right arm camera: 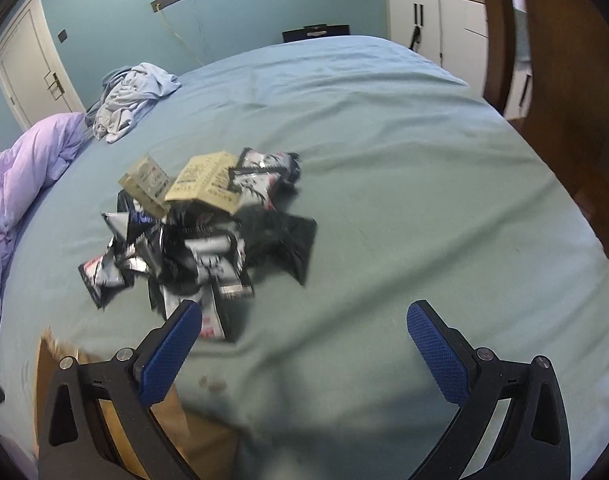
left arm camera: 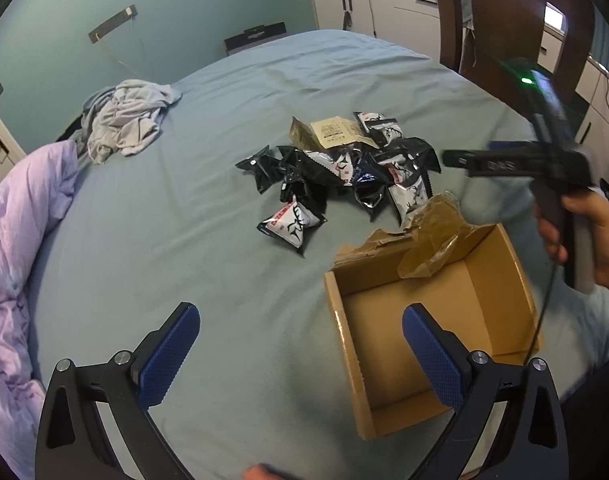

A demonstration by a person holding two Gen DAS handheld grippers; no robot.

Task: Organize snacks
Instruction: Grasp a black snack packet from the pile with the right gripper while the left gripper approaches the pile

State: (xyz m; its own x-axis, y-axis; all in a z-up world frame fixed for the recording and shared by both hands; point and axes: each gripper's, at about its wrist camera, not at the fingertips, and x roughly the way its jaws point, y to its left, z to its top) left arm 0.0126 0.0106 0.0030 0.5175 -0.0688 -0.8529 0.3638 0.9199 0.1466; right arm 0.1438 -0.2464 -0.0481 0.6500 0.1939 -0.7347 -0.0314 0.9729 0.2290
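A heap of black-and-white snack packets [left arm camera: 344,172] lies on the blue-green bed sheet, with a tan paper packet [left arm camera: 332,134] on top of it. An open cardboard box [left arm camera: 428,320], empty, sits in front of the heap. My left gripper [left arm camera: 300,354] hovers open over the box's left wall, nothing between its fingers. The right gripper [left arm camera: 460,160] shows in the left wrist view, held by a hand [left arm camera: 584,240] above the box's right side. In the right wrist view the heap [right arm camera: 200,236] lies ahead and left of my open right gripper [right arm camera: 304,350]; the box [right arm camera: 104,400] is at the lower left.
A crumpled grey garment [left arm camera: 124,120] lies at the far left of the bed, and a lilac duvet [left arm camera: 8,260] is bunched along the left side. A dark wooden bed frame [left arm camera: 504,20] rises at the far right. White cabinets [left arm camera: 384,8] stand beyond the bed.
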